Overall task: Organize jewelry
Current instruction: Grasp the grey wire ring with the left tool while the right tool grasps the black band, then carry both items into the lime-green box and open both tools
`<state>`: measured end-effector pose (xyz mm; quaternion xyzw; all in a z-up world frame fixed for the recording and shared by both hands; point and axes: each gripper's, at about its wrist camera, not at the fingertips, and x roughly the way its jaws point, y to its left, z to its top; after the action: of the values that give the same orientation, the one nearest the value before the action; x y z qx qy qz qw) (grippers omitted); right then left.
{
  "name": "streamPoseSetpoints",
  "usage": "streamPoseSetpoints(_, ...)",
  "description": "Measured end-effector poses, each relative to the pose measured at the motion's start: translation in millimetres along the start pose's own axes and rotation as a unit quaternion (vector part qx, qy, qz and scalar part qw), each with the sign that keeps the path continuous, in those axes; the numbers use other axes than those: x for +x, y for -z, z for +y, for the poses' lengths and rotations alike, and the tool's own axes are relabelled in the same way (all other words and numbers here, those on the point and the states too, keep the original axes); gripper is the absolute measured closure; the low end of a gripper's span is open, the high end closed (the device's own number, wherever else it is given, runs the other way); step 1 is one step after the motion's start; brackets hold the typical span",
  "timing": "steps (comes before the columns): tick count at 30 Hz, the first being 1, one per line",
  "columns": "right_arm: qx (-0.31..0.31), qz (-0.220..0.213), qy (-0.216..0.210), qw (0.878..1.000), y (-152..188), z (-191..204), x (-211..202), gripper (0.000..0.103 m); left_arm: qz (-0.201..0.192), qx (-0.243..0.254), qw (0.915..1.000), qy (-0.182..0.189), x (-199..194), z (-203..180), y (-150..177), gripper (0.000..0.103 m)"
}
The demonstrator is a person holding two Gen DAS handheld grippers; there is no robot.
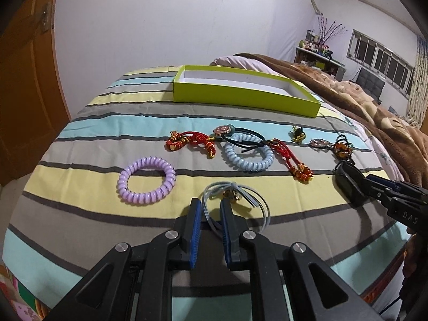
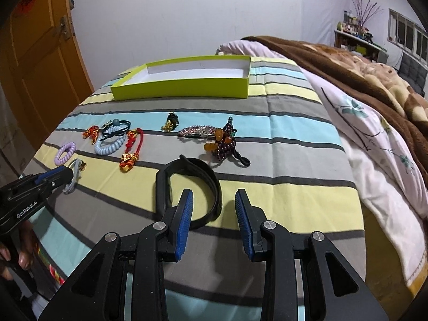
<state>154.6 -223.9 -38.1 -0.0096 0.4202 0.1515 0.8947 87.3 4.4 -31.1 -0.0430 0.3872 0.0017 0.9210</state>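
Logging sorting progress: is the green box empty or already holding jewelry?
Empty. The green box shows only bare white floor in both views; every piece lies outside it on the striped bedspread.

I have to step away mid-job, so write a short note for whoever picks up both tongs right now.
Left tongs: open, straddling the grey hair tie, not yet gripping.
Right tongs: open, one finger inside the loop of the black band.
Green box: at the far end of the striped bedspread, nothing visible inside.
Still loose on the bed: purple coil, blue coil, red cords, beaded charm, sparkly clip.
Done: nothing boxed. Left: move every piece into the box.
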Motion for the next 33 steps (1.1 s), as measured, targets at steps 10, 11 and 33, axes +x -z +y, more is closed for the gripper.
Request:
streamPoseSetpoints(10, -0.003, 0.016, -0.006, 1.0, -5.8, 0.2, 5.4, 0.09, 0.008, 0.039, 0.9989, -0.025, 5.3, -10.5, -4.3, 0.089)
streamPoseSetpoints(11, -0.004, 0.014, -0.002, 1.0, -5.2, 0.8, 4.2, 0.092, 0.008, 0.044, 0.9987, -0.027, 4.8, -11.2, -3.8, 0.09)
streamPoseSetpoints(33, 0.003, -0.03, -0.034, 0.999, -31.2, 16.0, -22.2, 0.094, -0.045, 0.047, 0.9973, 0.033, -27.3, -9.7, -42.1, 0.101)
